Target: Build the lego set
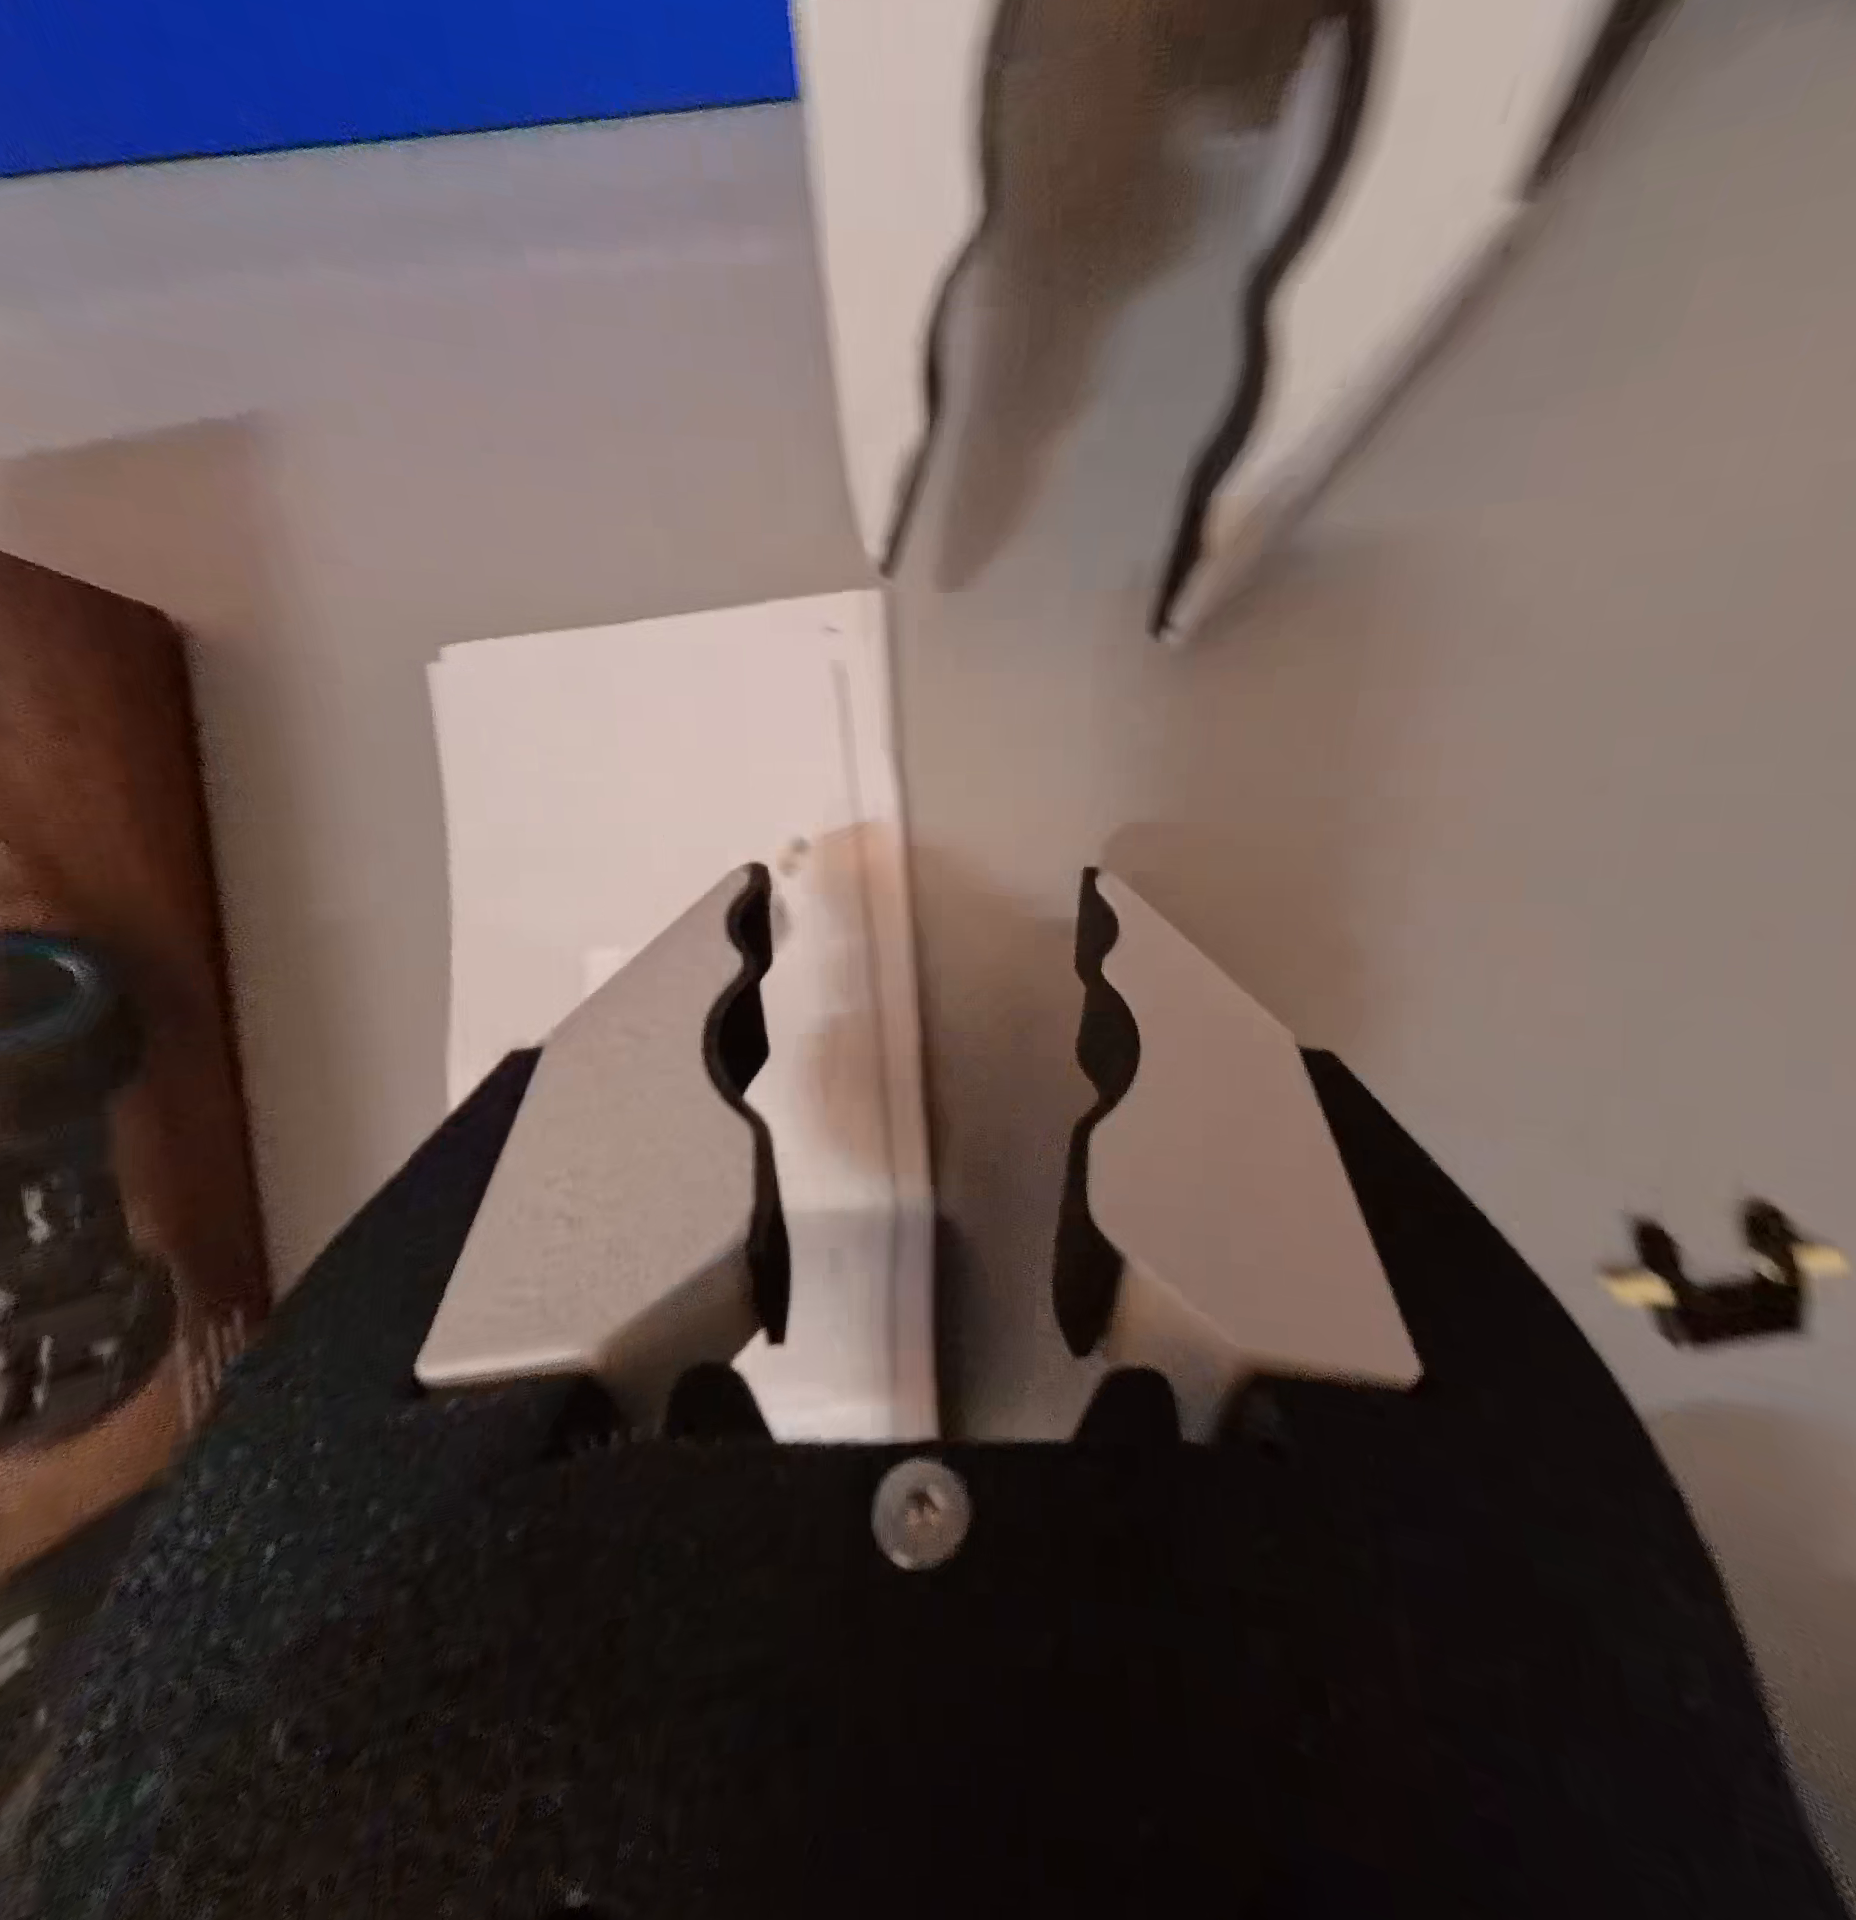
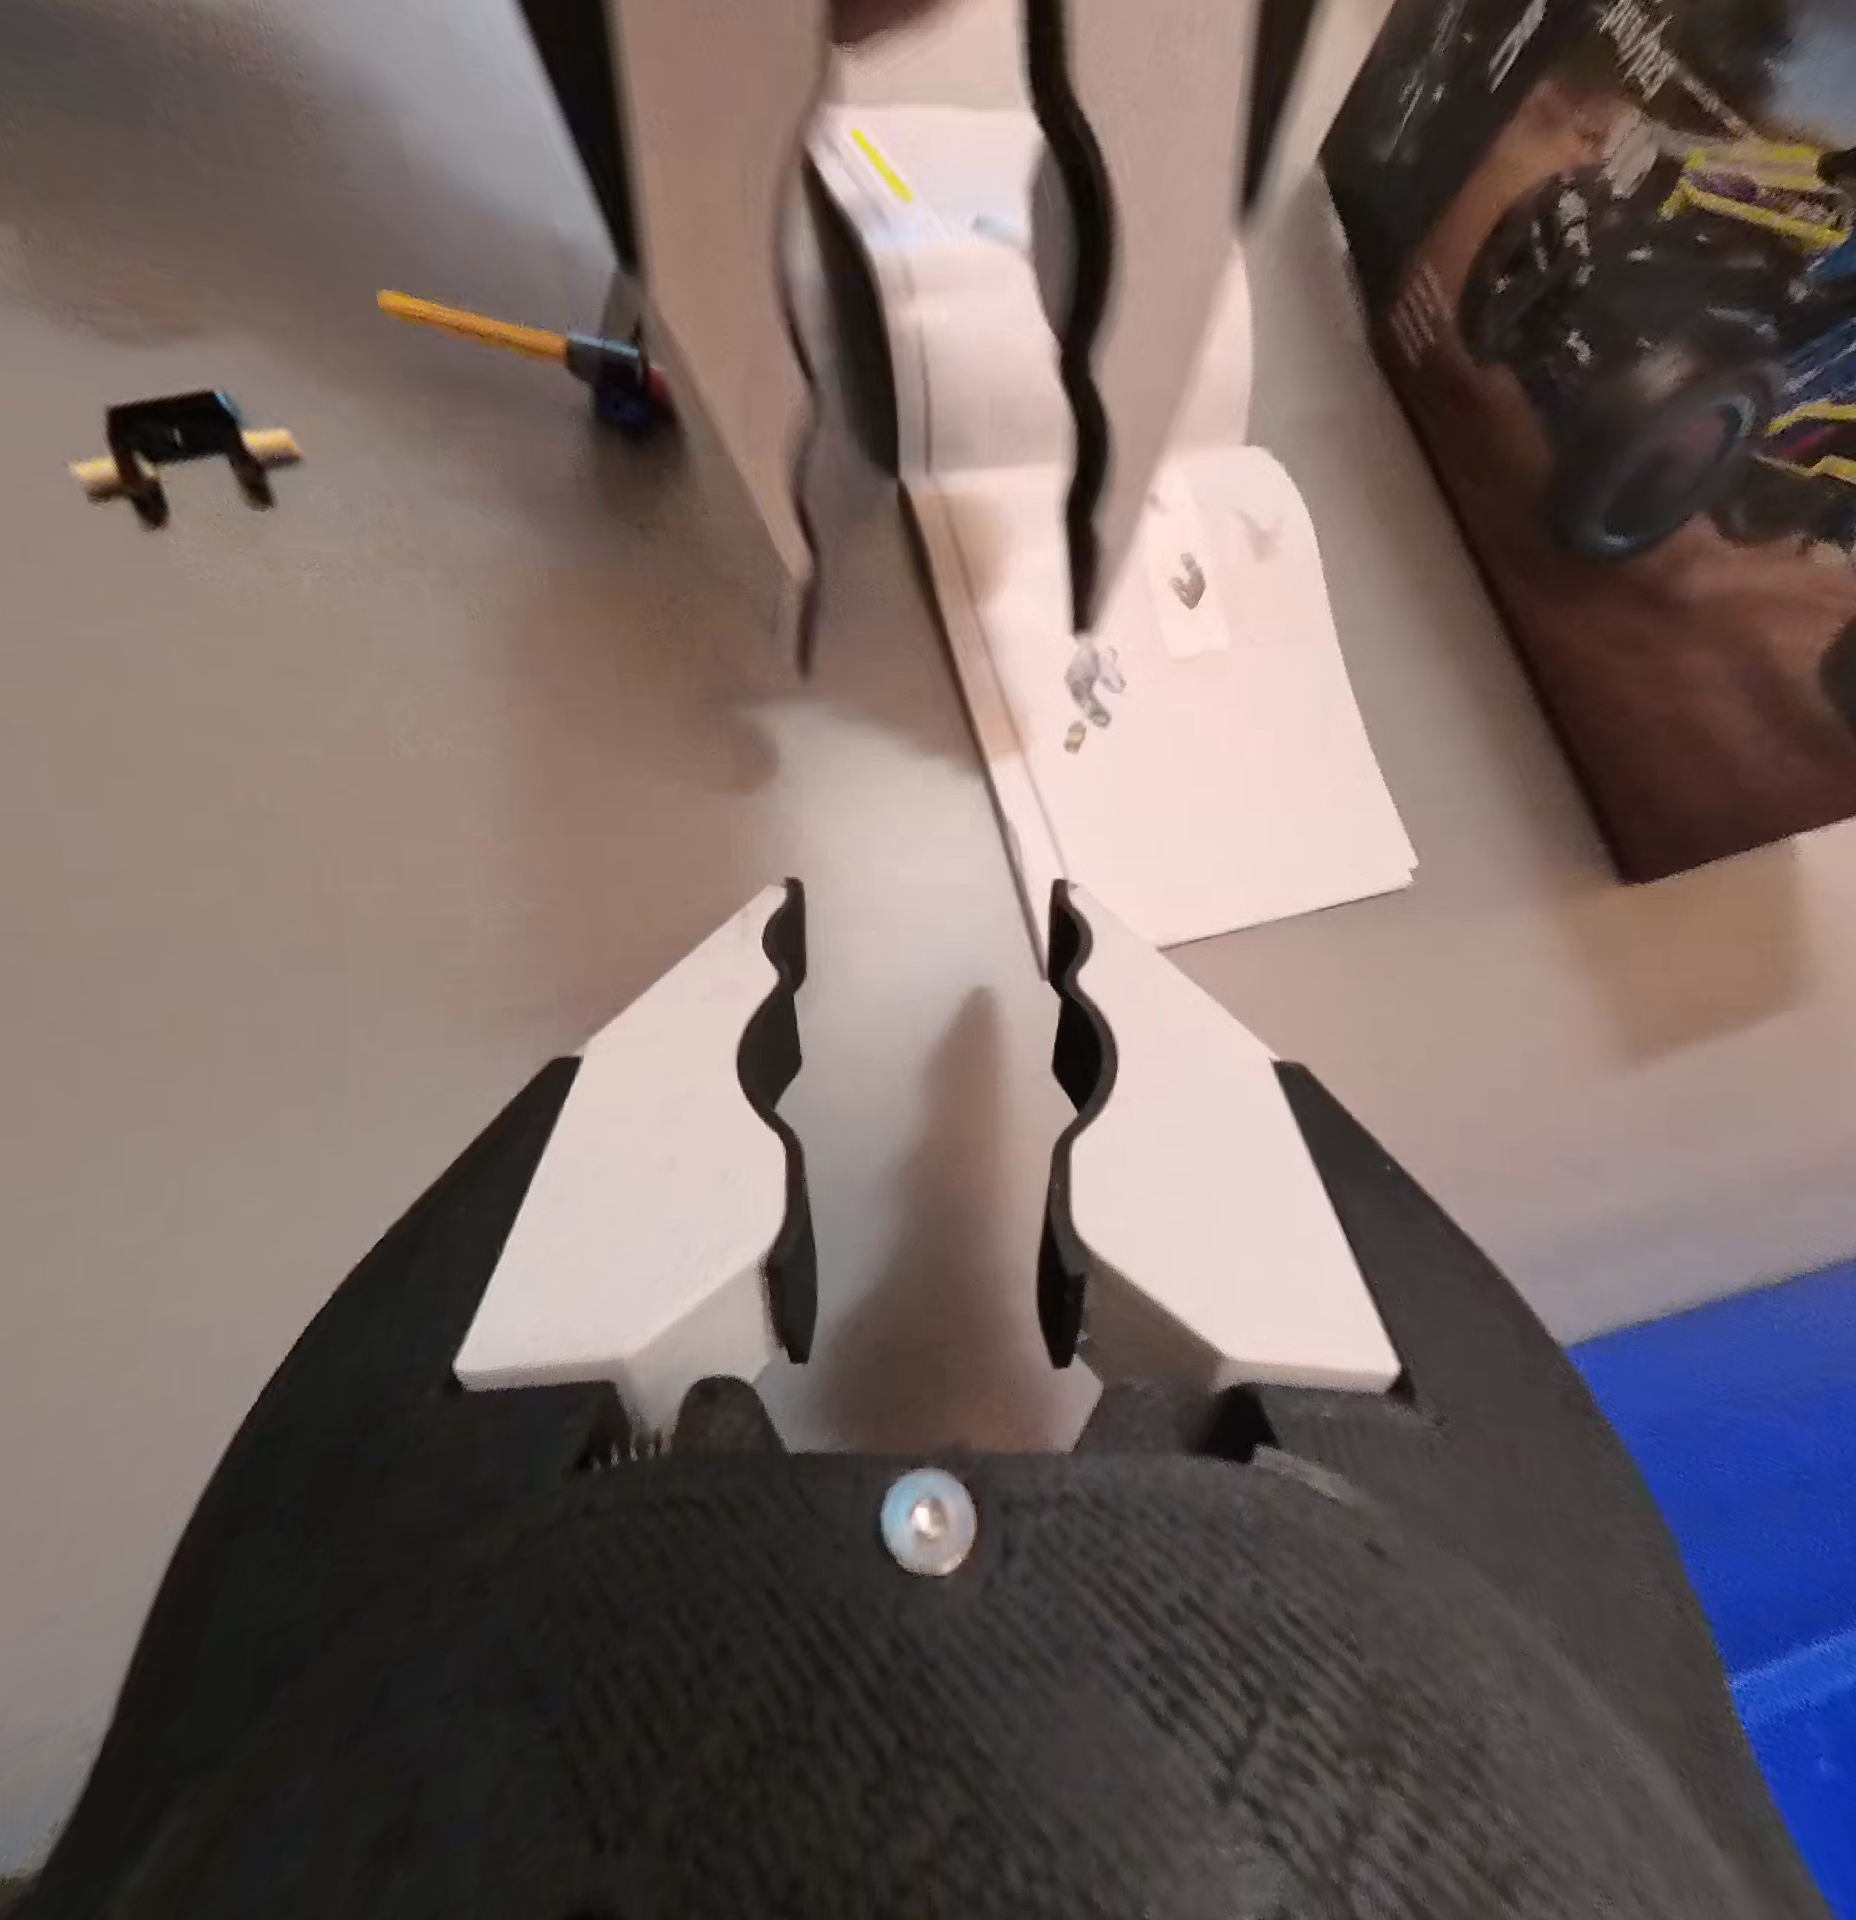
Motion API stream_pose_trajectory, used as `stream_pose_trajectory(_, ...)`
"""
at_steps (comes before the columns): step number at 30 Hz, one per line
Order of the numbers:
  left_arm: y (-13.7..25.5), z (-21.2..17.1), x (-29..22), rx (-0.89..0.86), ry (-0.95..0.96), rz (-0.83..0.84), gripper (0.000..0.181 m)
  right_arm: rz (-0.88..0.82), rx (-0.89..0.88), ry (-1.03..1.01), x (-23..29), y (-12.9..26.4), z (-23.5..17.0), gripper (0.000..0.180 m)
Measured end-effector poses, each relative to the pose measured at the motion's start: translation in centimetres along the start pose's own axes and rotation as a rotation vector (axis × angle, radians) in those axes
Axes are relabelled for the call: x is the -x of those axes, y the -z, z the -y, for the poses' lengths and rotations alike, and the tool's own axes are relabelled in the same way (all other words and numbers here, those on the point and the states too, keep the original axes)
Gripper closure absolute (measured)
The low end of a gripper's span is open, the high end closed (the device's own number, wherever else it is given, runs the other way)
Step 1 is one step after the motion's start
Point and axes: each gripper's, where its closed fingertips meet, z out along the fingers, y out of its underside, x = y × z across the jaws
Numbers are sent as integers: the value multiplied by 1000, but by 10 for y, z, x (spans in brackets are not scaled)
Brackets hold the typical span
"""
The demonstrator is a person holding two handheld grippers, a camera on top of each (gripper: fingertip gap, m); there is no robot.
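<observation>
My left gripper (image 1: 926, 883) is open and empty, hovering over the edge of the white instruction booklet (image 1: 654, 810) on the grey table. My right gripper (image 2: 924, 896) is open and empty, just left of the booklet (image 2: 1194, 727). Each gripper shows blurred at the top of the other's view, the right one (image 1: 1028, 597) and the left one (image 2: 939, 634), facing each other. A small black U-shaped lego piece with tan pins (image 1: 1724, 1294) lies on the table to my left gripper's right; it also shows in the right wrist view (image 2: 181, 452). A yellow axle with a blue-and-red connector (image 2: 534, 348) lies beyond it.
The lego set box (image 2: 1651, 416), picturing a vehicle, lies beside the booklet; it shows at the left edge of the left wrist view (image 1: 82, 987). A blue surface (image 1: 363, 73) borders the grey table (image 2: 280, 831) and shows at bottom right of the right wrist view (image 2: 1755, 1455). The gap from one gripper's tips to the other's is roughly 5 cm.
</observation>
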Motion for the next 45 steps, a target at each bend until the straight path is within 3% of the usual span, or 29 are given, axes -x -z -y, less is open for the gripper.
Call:
stream_pose_trajectory(4, -23, -9, 6, 91, 46, -108, 123, -111, 3, 18, -11, 0, 2, 136)
stream_pose_trajectory(13, -14, -27, 3, 129, -18, -83, 143, -169, 49, 56, -17, -9, -6, 148)
stream_pose_trajectory(22, -13, -29, 6, 69, -11, 7, 181, -150, 60, 66, -12, -24, -10, 148)
stream_pose_trajectory(29, -5, -32, 3, 26, 6, 2, 174, -143, 23, 80, -8, -32, -3, 146)
stream_pose_trajectory(31, -4, -29, 1, 15, -10, -5, 181, -133, 12, 63, -6, -34, -2, 147)
stream_pose_trajectory(35, -12, -26, 6, 20, 37, -4, 130, -130, 1, 55, -7, -34, -2, 147)
stream_pose_trajectory(41, -11, -32, -2, 51, 57, -82, 125, -139, 6, 62, -7, -33, -2, 146)
stream_pose_trajectory(45, -9, -32, -5, 34, 53, -113, 134, -152, 8, 57, -10, -33, -3, 146)
